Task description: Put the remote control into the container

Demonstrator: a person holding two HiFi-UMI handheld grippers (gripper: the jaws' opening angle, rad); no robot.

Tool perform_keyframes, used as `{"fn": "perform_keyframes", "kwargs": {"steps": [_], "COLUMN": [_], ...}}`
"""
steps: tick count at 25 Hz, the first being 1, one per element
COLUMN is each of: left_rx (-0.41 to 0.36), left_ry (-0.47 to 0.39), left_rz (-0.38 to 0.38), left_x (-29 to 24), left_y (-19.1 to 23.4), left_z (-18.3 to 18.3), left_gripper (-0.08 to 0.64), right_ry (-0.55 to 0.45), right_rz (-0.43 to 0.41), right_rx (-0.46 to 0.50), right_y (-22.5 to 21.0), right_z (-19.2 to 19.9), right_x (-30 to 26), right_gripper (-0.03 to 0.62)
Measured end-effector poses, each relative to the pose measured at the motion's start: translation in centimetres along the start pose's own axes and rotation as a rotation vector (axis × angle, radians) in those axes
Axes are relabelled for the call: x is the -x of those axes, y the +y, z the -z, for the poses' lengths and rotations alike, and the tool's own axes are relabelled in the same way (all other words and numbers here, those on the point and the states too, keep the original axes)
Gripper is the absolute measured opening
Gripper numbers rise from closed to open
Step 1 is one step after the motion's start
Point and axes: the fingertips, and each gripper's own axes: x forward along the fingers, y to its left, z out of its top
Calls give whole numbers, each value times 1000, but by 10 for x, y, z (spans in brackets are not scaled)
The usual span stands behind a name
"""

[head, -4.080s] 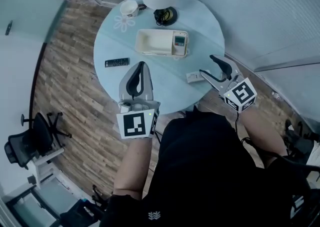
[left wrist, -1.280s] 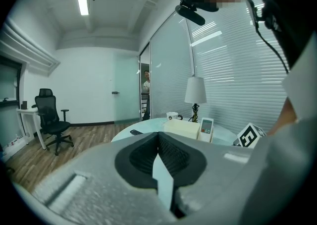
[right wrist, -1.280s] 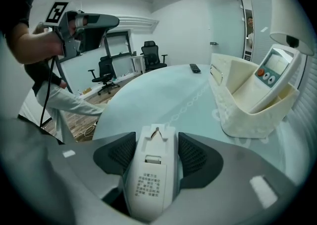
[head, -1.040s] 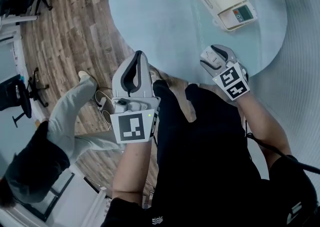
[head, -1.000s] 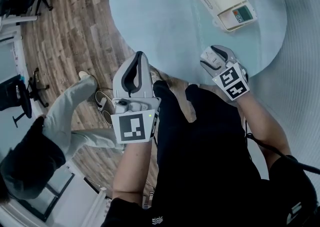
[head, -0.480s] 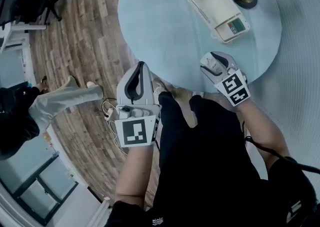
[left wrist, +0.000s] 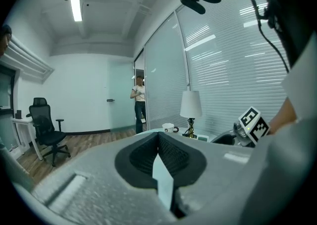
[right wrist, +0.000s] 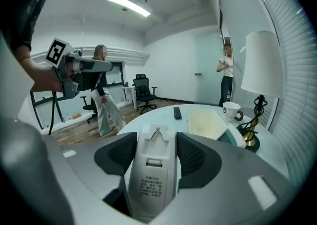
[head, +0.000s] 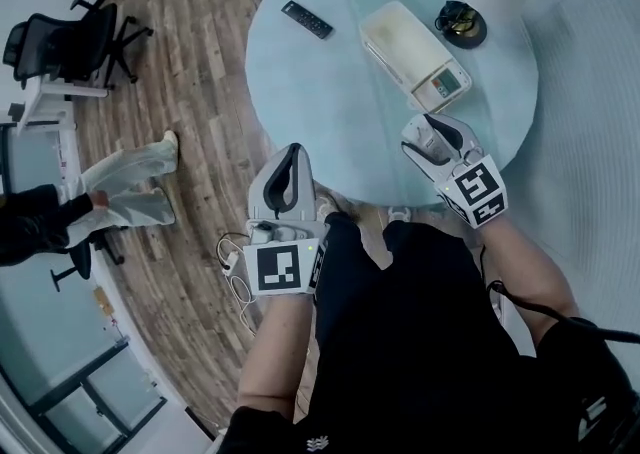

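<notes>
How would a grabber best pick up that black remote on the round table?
Pinch the black remote across its narrow width near the middle, coming straight down from above. It lies flat, long and slim, so only its long edges offer a grip, and bare table flanks both. The left gripper, shut and empty, is free; the right gripper holds a white remote.

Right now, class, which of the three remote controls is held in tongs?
The plain white remote in the right tongs; the black one lies on the table, the screened one in the container.
</notes>
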Motion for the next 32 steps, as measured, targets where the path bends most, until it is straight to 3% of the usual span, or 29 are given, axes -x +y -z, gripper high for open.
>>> {"fn": "perform_keyframes", "kwargs": {"steps": [7,13,21,28,32], "left_rx": [21,52,96,97,102], "left_ry": [0,31,62,107,108], "left_rz": [77,327,552,738,815], "left_x": [-5,-43,-74,-89,-92], "left_y": [-1,-30,-57,-77,-81], "left_z": [-16,-21,-39,-49,-57], "left_gripper": [0,0,54,185,224], "right_ry": [-108,-203,-304,-403,-444], "right_rz": [73,156,289,346,361], "right_rx": [-36,-74,-90,-94,-84], "right_y": [-11,-30,-51,-51,-42], "right_z": [-50,-100,-161,-213,-240], "right_x": [23,39,56,60,53], "right_gripper": [261,261,262,262,262]}}
